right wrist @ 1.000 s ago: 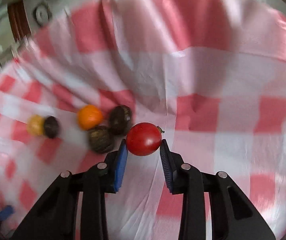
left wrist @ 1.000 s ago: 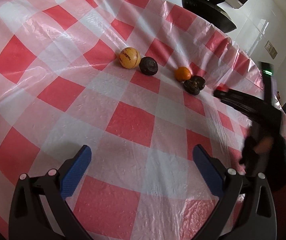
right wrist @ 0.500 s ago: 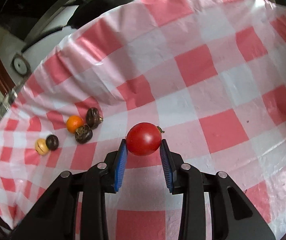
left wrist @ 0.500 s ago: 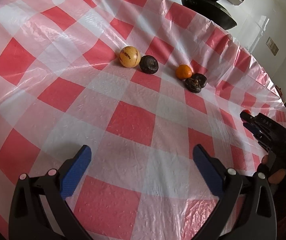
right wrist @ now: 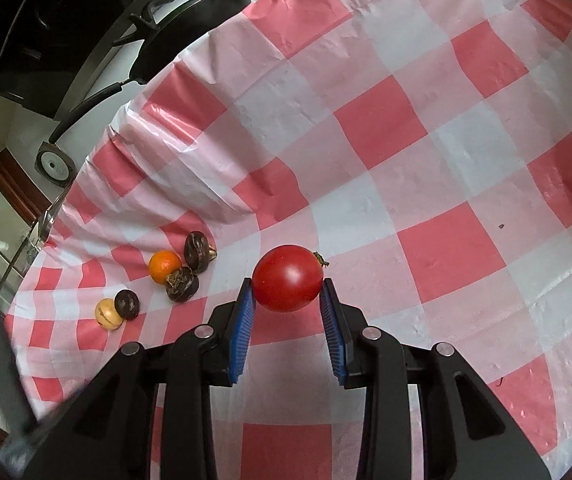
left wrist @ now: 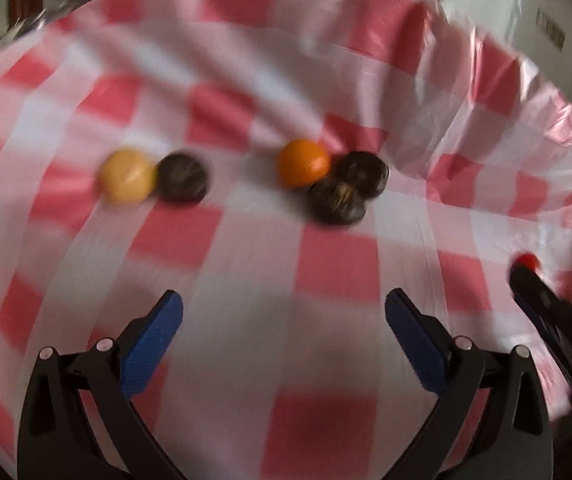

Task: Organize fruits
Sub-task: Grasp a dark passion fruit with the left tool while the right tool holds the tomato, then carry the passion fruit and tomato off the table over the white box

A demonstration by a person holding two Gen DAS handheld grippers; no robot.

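Tomato [right wrist: 288,278] sits clamped between the blue pads of the right tongs [right wrist: 287,300], carried above the checked tabletop [right wrist: 426,168] with nothing under it. The grip is only on the round flanks, so a jolt or a slight easing could let it squirt out and roll across the slick plastic cover. Squeezing harder risks bruising or splitting the skin.

Left tongs [left wrist: 283,322] stand wide and empty. At their 12 o'clock lie an orange [left wrist: 303,162] touching two dark fruits [left wrist: 338,200], and at 11 o'clock a yellow fruit [left wrist: 127,175] touching another dark fruit [left wrist: 181,178]. That view is smeared, so fine detail is lost.

From the right tongs, both clusters lie at about 10 o'clock, well apart from the tomato. All of them are round and loose: a tomato set down hard or nudged into a cluster could scatter it. Wrinkles in the cover near the far edge could also tip a fruit off course.
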